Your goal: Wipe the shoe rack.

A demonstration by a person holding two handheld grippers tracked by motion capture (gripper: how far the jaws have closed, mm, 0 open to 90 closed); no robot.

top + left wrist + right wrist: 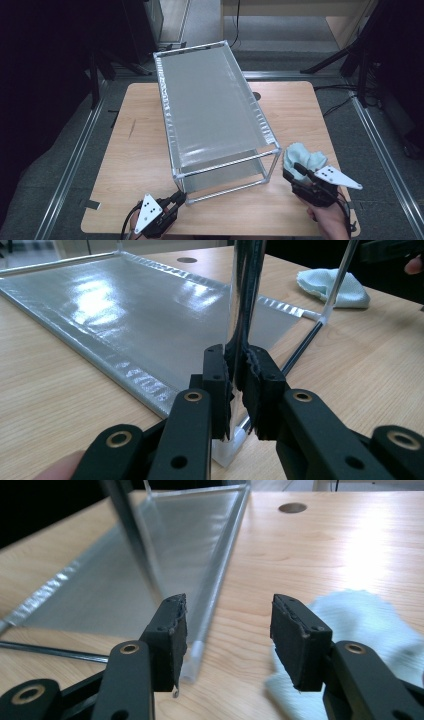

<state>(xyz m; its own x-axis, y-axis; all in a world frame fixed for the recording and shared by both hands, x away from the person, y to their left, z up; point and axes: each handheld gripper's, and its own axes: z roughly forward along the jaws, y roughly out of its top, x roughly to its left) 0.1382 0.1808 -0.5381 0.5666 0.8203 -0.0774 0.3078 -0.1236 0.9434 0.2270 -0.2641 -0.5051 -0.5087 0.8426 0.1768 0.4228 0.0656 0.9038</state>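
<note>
A silver-framed rack [210, 105] with two grey fabric shelves stands lengthwise on the wooden table [135, 150]. My left gripper [177, 199] is at the rack's near left corner. In the left gripper view, this gripper [240, 375] is shut on the upright corner post [247, 290], just above its white foot. My right gripper [295, 170] is by the rack's near right corner, over a crumpled pale blue cloth [306, 156]. It stands open [229, 625] with bare table between the jaws. The cloth [370, 625] lies beside and under one jaw, and the rack's bottom rail [220, 575] runs past the other.
A round cable hole [256, 95] sits in the table behind the rack. Bare tabletop lies left of the rack and at the far right. Metal floor rails [75, 155] run along both sides of the table, with dark stands beyond.
</note>
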